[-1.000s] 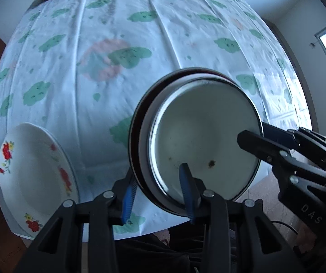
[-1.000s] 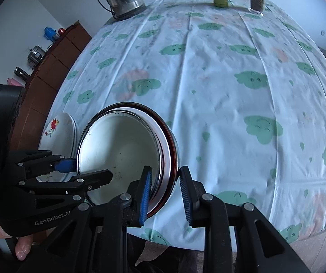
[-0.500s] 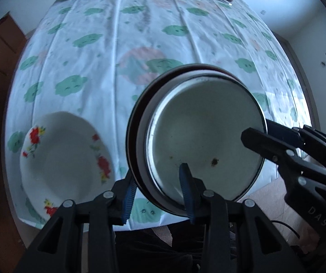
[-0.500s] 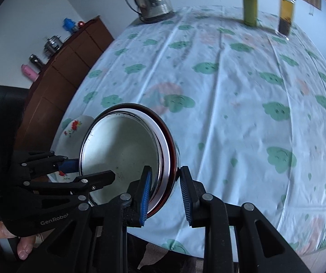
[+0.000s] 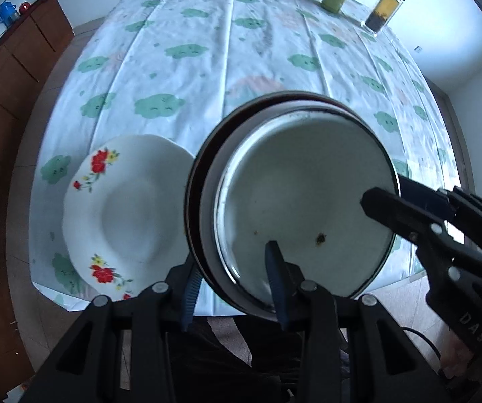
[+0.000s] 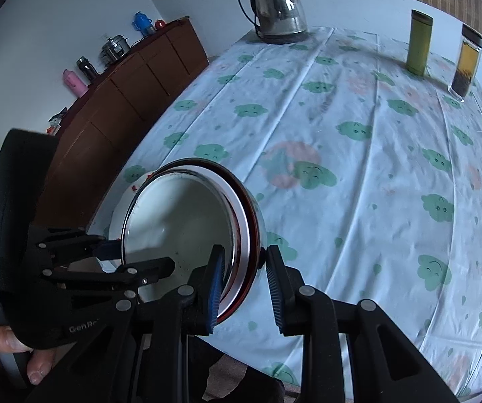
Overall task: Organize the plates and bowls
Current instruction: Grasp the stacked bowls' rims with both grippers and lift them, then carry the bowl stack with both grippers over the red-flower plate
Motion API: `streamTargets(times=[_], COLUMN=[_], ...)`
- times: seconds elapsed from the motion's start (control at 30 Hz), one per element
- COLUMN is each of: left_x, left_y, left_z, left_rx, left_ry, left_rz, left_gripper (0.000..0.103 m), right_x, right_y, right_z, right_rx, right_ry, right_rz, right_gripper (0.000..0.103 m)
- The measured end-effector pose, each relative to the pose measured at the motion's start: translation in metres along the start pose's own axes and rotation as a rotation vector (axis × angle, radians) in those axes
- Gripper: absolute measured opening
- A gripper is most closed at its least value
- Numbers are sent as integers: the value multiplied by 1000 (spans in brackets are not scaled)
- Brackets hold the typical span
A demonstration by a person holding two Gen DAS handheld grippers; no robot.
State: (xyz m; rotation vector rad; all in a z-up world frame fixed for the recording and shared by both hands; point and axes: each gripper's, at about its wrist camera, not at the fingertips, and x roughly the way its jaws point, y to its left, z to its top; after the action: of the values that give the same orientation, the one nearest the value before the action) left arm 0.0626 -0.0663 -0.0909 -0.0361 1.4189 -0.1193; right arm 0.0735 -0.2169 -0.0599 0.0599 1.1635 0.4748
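A stack of nested bowls, a white steel-rimmed one inside a dark red one, hangs tilted above the near table edge. My left gripper is shut on the stack's near rim, one pad inside and one outside. My right gripper is shut on the rim at the right. In the right wrist view the bowl stack sits between the right gripper and the left gripper. A white plate with red flowers lies on the tablecloth just left of the stack, partly hidden under it.
A steel kettle, a green canister and a glass jar stand at the table's far end. A brown sideboard with flasks runs along the left wall. A person's hand holds the left gripper.
Both grippers have risen and carried the bowl stack leftward. The flowered plate, first far to the left, now lies right beside and partly under the stack.
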Motion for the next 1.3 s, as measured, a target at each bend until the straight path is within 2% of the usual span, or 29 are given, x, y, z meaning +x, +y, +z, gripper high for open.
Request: streamTargets(times=[0.37,0.67,1.3], left_x=[-10,-13,0], left_y=[45,66,110], left_z=[-5,-2,-11], left_rx=[44,51,-15], left_ry=[4,-3,53], left_rz=[-2,-7,23], left_gripper=[36,34,34], right_x=[21,35,72], right_y=[39,60,91], right_z=[2,5,9], right_rx=[49,66,38], right_ry=[5,22,92], right_rz=[-8,-24,26], right_gripper=[28,28,28])
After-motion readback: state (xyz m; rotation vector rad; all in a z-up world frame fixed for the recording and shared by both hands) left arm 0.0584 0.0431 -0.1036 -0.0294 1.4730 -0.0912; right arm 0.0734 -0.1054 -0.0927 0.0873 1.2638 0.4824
